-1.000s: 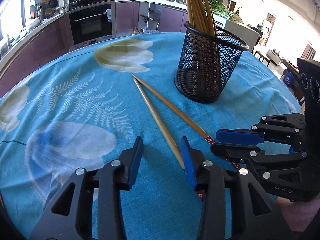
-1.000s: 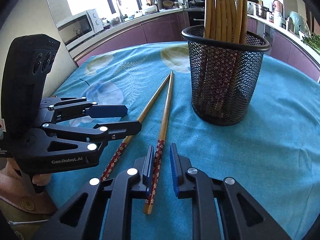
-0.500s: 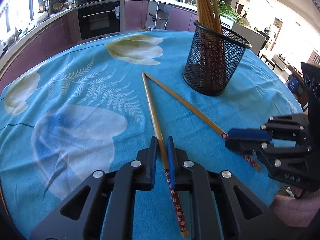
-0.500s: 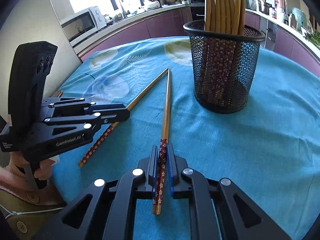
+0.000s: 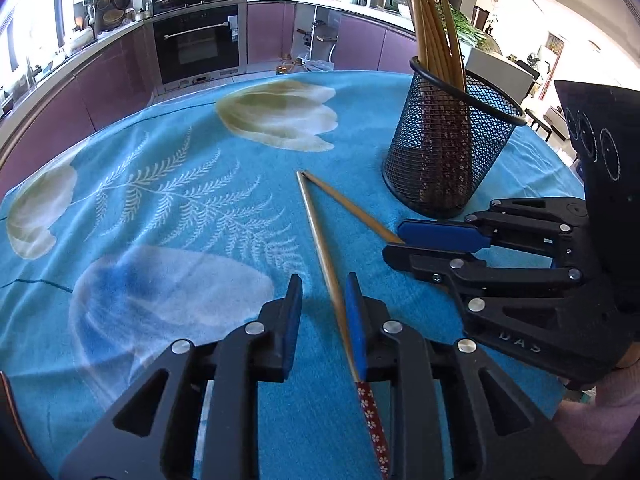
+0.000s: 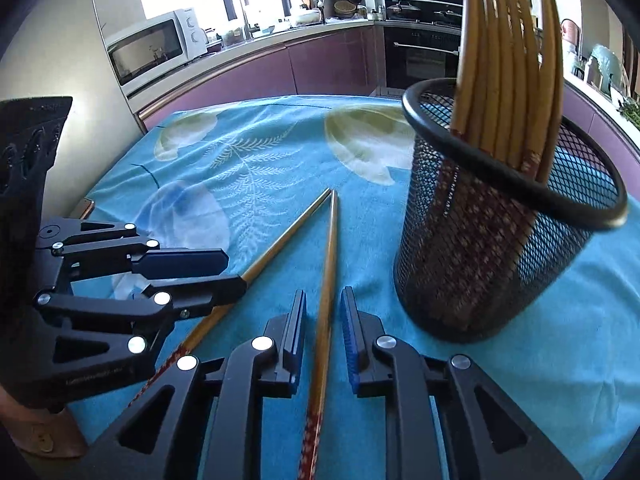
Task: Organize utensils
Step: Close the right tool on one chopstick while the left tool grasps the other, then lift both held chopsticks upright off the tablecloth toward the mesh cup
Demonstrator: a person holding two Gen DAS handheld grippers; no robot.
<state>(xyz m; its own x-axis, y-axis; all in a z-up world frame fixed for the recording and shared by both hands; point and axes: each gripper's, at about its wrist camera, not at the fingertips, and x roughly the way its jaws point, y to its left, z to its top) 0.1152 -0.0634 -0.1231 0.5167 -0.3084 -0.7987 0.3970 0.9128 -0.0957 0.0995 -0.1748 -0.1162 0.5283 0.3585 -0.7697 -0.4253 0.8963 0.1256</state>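
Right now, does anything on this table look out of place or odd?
Yes: two chopsticks lie loose on the blue tablecloth, tips meeting in a V, while the rest stand in the mesh holder. Nothing looks spilled or damaged.

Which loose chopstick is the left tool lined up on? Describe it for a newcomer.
Find the black mesh cup on the blue tablecloth; two chopsticks lie before it in a V, tips meeting. The target chopstick runs between the open fingers of the left tool, red flowered end nearest the camera; the other chopstick leads to the right tool.
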